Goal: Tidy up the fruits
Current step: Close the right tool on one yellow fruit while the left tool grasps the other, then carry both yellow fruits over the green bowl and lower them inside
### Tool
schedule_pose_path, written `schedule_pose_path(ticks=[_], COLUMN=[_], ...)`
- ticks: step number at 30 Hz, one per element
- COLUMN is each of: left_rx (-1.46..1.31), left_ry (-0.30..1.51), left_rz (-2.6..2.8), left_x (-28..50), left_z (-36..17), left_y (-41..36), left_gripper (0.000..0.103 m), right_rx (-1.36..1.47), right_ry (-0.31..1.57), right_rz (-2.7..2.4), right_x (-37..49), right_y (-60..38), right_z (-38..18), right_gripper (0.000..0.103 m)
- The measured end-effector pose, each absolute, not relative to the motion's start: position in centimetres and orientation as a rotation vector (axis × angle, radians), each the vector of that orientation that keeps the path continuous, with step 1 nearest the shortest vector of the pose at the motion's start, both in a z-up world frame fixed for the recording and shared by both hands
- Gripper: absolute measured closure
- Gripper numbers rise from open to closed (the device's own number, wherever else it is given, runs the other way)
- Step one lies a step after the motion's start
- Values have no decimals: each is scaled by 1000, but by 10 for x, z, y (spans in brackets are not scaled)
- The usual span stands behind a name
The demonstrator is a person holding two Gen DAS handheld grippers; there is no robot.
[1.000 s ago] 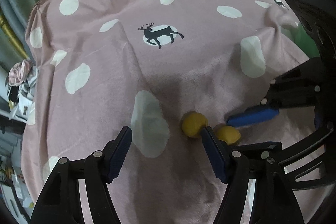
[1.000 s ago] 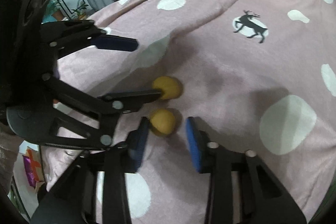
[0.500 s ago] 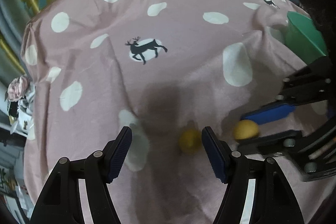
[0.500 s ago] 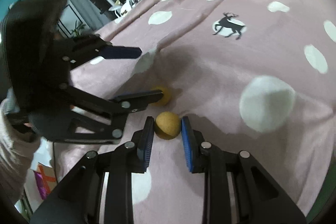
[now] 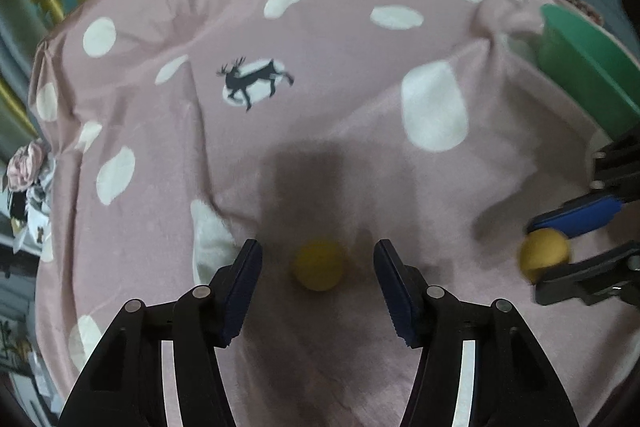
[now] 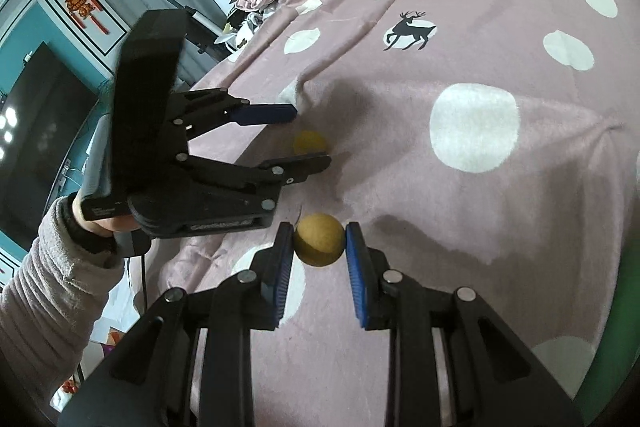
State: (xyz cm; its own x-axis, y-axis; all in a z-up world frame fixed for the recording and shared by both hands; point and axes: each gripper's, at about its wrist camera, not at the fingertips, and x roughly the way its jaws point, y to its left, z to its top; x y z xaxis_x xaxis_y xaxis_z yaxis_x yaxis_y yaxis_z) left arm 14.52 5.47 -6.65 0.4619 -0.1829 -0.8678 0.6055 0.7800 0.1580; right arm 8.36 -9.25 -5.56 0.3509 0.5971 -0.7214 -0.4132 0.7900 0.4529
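Right gripper (image 6: 319,251): jaws clenched on a round yellow-brown fruit (image 6: 319,240), lower centre of frame, above the pink polka-dot blanket (image 6: 500,207). Left gripper (image 5: 318,267): jaws released, straddling a second round yellow fruit (image 5: 319,265) lying untouched between them. Green bowl (image 5: 588,67) at right edge.

A pink polka-dot blanket (image 6: 460,163) with deer prints covers the surface; behind it stand teal walls (image 6: 24,27), a dark television (image 6: 36,115) and a red knot ornament (image 6: 82,7).
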Motion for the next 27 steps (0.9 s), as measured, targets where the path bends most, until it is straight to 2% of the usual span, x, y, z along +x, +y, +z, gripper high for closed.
schedule_pose_path(ticks=[3, 7, 11, 14, 17, 27], left_rx=[459, 406, 339, 284, 247, 201], left_ry=[1005, 1025, 1037, 1050, 1047, 1025], left_rz=[-515, -504, -505, -498, -475, -365], left_x=[148, 150, 153, 155, 153, 135], left_z=[-72, -74, -75, -75, -75, -68], left_y=[55, 57, 59, 61, 63, 61], left_gripper=[53, 55, 65, 67, 76, 76], right_rx=[211, 228, 240, 239, 234, 219], right_ry=[1023, 1035, 1041, 1043, 1044, 1032], right_rz=[660, 660, 655, 654, 650, 623], right_x=[82, 83, 83, 80, 78, 67], right_y=[-95, -99, -100, -101, -101, -111], right_z=[-56, -60, -62, -63, -63, -61], right_gripper=[76, 76, 76, 76, 76, 76])
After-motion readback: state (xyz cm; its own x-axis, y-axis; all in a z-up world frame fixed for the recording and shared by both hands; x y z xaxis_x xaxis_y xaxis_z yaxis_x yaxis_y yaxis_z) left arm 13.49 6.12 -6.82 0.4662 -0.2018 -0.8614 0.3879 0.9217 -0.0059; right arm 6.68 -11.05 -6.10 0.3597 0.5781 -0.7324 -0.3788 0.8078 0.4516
